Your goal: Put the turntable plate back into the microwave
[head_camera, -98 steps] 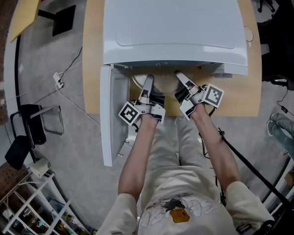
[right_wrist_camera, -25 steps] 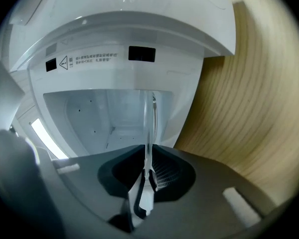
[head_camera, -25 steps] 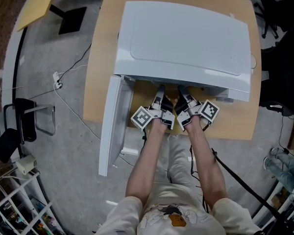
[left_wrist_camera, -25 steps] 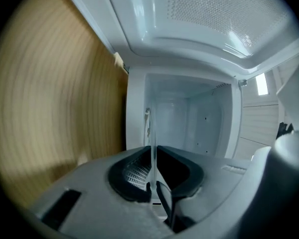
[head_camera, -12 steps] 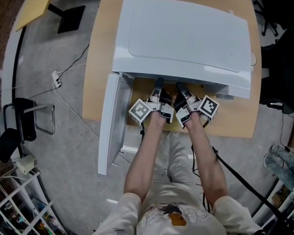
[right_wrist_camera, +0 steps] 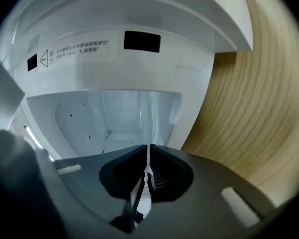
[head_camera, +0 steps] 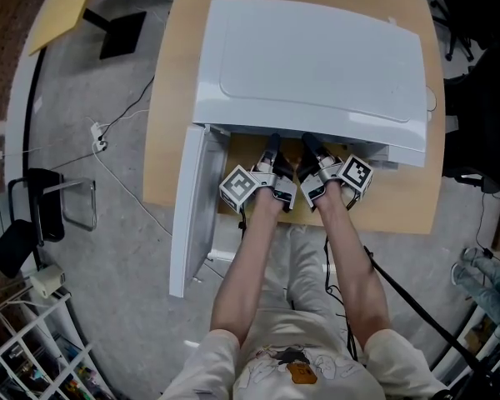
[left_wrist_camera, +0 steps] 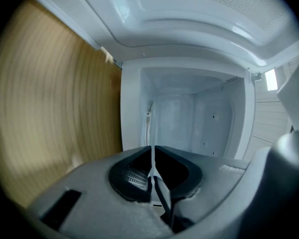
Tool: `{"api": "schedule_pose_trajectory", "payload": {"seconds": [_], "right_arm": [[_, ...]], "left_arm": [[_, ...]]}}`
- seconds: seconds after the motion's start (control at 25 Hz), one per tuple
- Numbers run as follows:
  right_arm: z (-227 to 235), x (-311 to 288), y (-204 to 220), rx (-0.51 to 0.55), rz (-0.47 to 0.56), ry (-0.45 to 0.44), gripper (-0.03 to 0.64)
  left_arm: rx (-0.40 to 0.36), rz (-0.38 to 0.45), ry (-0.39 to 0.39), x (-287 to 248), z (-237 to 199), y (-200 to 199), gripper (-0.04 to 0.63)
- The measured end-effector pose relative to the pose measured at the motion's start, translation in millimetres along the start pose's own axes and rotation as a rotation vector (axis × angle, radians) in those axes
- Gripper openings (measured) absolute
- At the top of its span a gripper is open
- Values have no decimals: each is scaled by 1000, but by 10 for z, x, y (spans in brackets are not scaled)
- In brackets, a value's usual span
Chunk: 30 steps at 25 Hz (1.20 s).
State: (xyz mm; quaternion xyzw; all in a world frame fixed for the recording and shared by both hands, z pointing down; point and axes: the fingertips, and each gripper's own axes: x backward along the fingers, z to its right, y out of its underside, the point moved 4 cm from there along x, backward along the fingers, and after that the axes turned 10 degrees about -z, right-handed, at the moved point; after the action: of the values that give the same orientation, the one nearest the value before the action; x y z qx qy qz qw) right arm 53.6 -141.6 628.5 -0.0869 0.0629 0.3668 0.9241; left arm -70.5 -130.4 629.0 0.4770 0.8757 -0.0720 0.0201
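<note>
— So, where was the plate at that point?

— Right at the mouth of the microwave. My head camera couldn't see it, because the microwave's top covered it. Both gripper cameras showed it edge-on, as a thin pale line running from the jaws toward the white cavity.

— And the tools?

— My left gripper had just been closing. Its jaws stood almost together, with the plate's rim pinched between them. My right gripper was the same, pressed onto the rim with only that sliver of plate in the gap. The two sat side by side, close to each other, with their tips under the microwave's front edge.

— The door?

— The door was swung wide to my left. It hung out past the front edge of the wooden table that the microwave stood on.
</note>
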Motion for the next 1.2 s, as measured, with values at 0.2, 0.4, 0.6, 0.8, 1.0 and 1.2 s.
{"api": "schedule_pose_trajectory", "payload": {"seconds": [0.2,0.4,0.6,0.8,1.0,1.2], "right_arm": [[22,-48,-45,8,9,26,29],[-15,-26,-23,-18,32,7,8],[56,78,-2,-27,51,13,8],[47,108,42,-37,50,10,8],[41,164,84,-46,51,6,8],[63,222,119,-54,56,4,8]], "left_arm": [[4,12,-2,60,-60,-6,-2],[20,12,-24,-15,-141,-87,-5],[26,29,-26,-46,-104,-126,-6],[17,-13,-37,-144,-88,-40,-3],[20,-33,-31,-219,-39,-8,-3],[14,-56,-27,-176,-5,16,-2]]}}
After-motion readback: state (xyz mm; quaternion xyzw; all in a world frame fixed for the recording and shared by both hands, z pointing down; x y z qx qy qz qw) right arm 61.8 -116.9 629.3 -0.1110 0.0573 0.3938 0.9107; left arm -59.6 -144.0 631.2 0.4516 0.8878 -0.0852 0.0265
